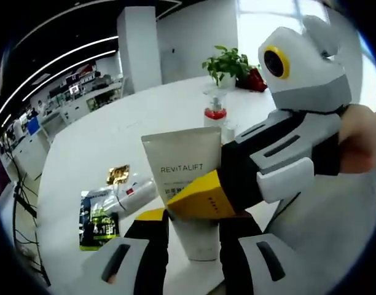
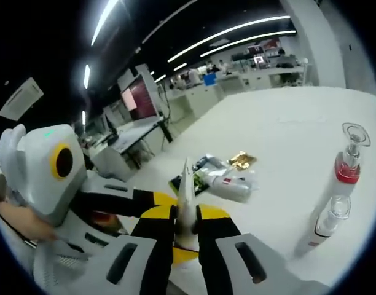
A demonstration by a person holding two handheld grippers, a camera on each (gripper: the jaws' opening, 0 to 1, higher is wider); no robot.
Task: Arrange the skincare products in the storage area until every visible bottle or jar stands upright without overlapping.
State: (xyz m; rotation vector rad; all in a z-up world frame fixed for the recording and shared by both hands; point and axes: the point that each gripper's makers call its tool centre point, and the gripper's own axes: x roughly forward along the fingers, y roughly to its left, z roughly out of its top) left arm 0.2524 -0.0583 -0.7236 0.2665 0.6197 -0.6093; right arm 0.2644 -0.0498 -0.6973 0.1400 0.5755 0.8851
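Note:
A white tube marked REVITALIFT (image 1: 183,166) stands cap down and crimp up above the white table (image 1: 114,129). My left gripper (image 1: 194,224) is shut on its lower part, one jaw on each side of the cap end. My right gripper (image 1: 197,200) comes in from the right and pinches the tube's flat body with a yellow-tipped finger across its front. In the right gripper view the tube (image 2: 187,184) shows edge-on, and my right gripper (image 2: 187,230) is shut on it. A pump bottle with a red collar (image 2: 348,165) and a slim clear-capped bottle (image 2: 326,224) stand upright.
A white bottle (image 2: 234,184) lies on its side beside a gold sachet (image 2: 241,160) and a green-black packet (image 1: 99,221). A potted plant (image 1: 228,62) stands at the table's far edge. A hand (image 1: 360,138) holds the right gripper. Office desks lie beyond.

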